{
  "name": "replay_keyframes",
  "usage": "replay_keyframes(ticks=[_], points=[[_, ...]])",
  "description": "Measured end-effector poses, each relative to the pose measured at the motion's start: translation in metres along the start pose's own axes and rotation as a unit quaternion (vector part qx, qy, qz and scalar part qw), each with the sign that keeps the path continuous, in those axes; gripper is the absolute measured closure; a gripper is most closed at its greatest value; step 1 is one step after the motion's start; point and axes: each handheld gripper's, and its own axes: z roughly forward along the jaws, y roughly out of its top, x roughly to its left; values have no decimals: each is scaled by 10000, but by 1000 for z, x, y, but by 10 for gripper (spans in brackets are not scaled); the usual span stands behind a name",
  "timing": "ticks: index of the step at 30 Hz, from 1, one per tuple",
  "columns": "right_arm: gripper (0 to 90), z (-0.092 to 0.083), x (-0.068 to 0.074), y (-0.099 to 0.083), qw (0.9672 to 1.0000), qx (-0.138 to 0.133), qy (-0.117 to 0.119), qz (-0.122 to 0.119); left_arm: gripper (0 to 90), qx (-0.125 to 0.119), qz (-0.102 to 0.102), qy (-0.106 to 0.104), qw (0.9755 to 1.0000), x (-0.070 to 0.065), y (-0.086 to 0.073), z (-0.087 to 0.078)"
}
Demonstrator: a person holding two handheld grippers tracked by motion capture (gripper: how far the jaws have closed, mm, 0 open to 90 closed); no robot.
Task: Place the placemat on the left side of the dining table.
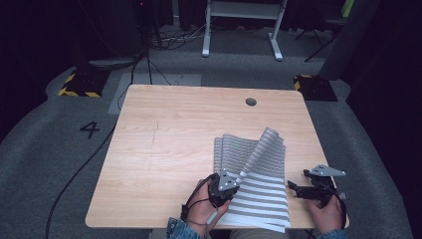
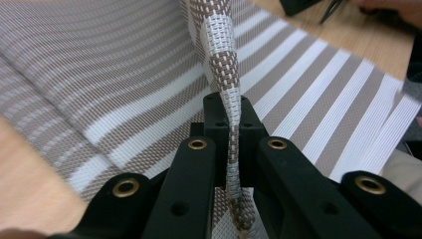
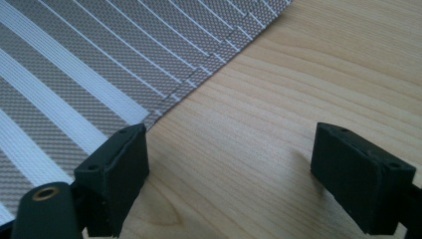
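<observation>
A grey-and-white striped woven mat (image 1: 261, 199) lies on the near right part of the wooden table (image 1: 169, 129), hanging a little over the front edge. My left gripper (image 1: 238, 175) is shut on the mat's left edge, and the pinched fold (image 2: 221, 55) stands up between the pads of my left gripper (image 2: 230, 107). From there the lifted part curls up and over toward the far right (image 1: 268, 142). My right gripper (image 1: 297, 180) stands open just off the mat's right edge. Bare wood lies between the jaws of that right gripper (image 3: 244, 149), and the mat's corner (image 3: 74, 74) sits beside its left jaw.
A round cable hole (image 1: 251, 102) sits near the table's far edge. The table's left half (image 1: 149, 164) is bare wood. On the grey carpet behind are cables (image 1: 169, 40), a white desk frame (image 1: 244, 25) and a painted number 4 (image 1: 89, 129).
</observation>
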Motion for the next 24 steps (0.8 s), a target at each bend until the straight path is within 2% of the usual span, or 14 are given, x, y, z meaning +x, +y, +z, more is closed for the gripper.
replay_keyframes(ticks=[1,5,6,7,8,9,11,17,18,19,20,21,22,24], points=[[153,0,0,0,10000,-3,-6,-16,881,0,0,0,10000,0,0,0],[153,0,0,0,10000,-1,-5,-8,882,-178,44,8,9998,1,3,-22],[153,0,0,0,10000,4,-2,-2,882,-270,61,57,9996,3,3,-36],[153,0,0,0,10000,0,-5,-9,882,-270,61,57,9996,3,3,-36],[153,0,0,0,10000,-9,-7,-21,882,-309,121,186,9993,6,2,-47],[153,0,0,0,10000,-9,-7,-21,882,-309,121,186,9993,6,2,-47],[153,0,0,0,10000,-5,-6,-17,882,-426,86,381,9983,17,-3,-66],[153,0,0,0,10000,-1,2,2,881,-577,-25,632,9963,31,-12,-93],[153,0,0,0,10000,1,0,-1,881,-635,-61,742,9952,38,-16,-104],[153,0,0,0,10000,1,0,-1,881,-635,-61,742,9952,38,-16,-104],[153,0,0,0,10000,8,-2,-22,881,-663,-56,944,9933,45,-22,-115],[153,0,0,0,10000,8,-2,-22,881,-663,-56,944,9933,45,-22,-115],[153,0,0,0,10000,10,-2,-30,881,-684,-67,1119,9913,53,-27,-125],[153,0,0,0,10000,6,-3,-14,881,-699,-102,1180,9905,57,-30,-130]])
